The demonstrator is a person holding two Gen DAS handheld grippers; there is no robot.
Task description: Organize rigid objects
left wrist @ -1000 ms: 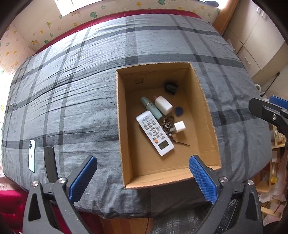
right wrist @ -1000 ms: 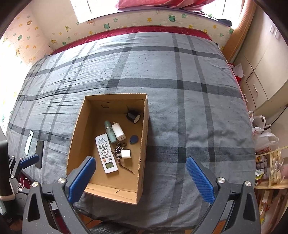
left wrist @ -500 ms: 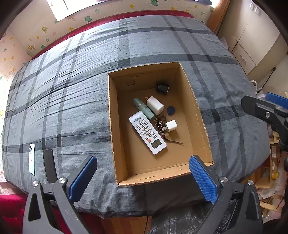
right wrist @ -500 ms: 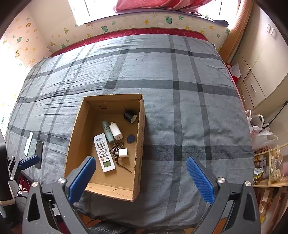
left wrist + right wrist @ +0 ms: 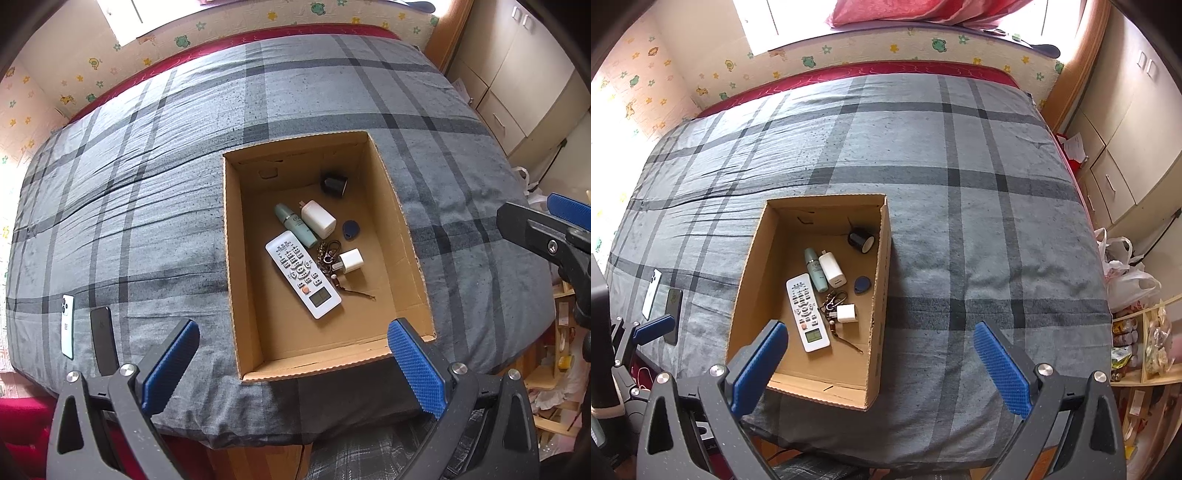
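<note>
We see a cardboard box (image 5: pixel 402 236) sitting open on a grey plaid bedspread (image 5: pixel 147 184), near the foot edge of the bed. In the right wrist view the same box (image 5: pixel 750 266) lies left of centre.

Contents, all on the box floor:
- white remote control (image 5: pixel 302 274), lying diagonally, display end toward us
- pale green bottle (image 5: pixel 294 224), on its side, just beside the remote's far end
- white charger block (image 5: pixel 318 219), touching or just beside the bottle's right side
- dark blue key fob (image 5: pixel 350 229), right of the charger block, apart from it
- bunch of keys (image 5: pixel 328 254), between the remote and a small white plug adapter (image 5: pixel 351 260)
- black round object (image 5: pixel 334 184), alone near the far wall, tipped on its side

Outside the box, on the bedspread well to its left: a white phone (image 5: pixel 67 321) and a black phone (image 5: pixel 103 338), side by side, close to the bed's near edge.

Our left gripper (image 5: pixel 291 362) hangs above the near edge of the bed, its blue pads spread wide, nothing between them. One pad (image 5: pixel 415 367) overlaps the box's near right corner in view; we cannot tell whether it touches.

Our right gripper (image 5: pixel 881 363) is likewise released and holds nothing, hovering above the near right part of the box and the bedspread beside it.
</note>
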